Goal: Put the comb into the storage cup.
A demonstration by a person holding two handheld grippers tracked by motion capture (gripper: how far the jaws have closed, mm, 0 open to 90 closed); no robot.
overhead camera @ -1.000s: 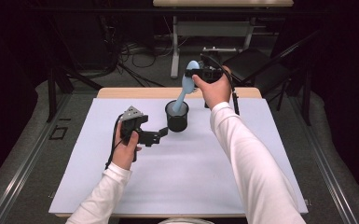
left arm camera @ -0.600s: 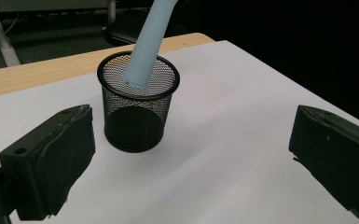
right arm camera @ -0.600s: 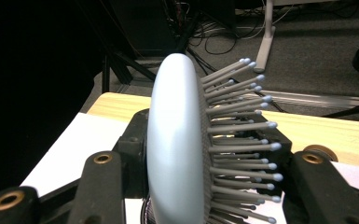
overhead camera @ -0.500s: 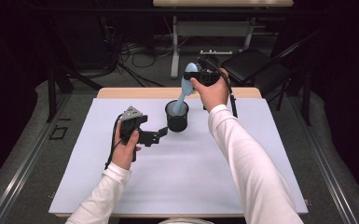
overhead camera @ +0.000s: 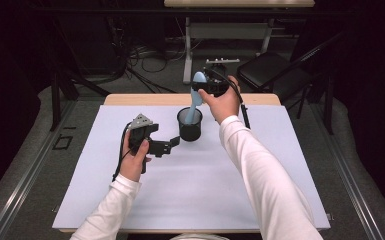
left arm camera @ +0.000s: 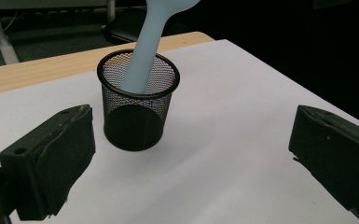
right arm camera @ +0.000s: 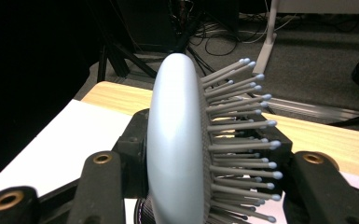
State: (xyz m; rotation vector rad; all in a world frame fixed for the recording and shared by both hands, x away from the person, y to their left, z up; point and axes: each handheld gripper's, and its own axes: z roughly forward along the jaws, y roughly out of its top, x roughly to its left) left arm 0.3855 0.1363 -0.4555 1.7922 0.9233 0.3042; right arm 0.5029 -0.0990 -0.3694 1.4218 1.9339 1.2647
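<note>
The right gripper (overhead camera: 206, 88) pinches the blue hairbrush (overhead camera: 196, 97) by its head so the handle can stand in the black mesh cup (overhead camera: 190, 125), while the left gripper (overhead camera: 169, 146) waits beside it, jaws spread wide and holding nothing.

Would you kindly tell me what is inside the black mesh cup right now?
The light blue hairbrush stands handle-down in the black mesh cup, its bristled head clamped in the right gripper. The handle's lower end and the cup's floor are hidden by the mesh wall.
</note>
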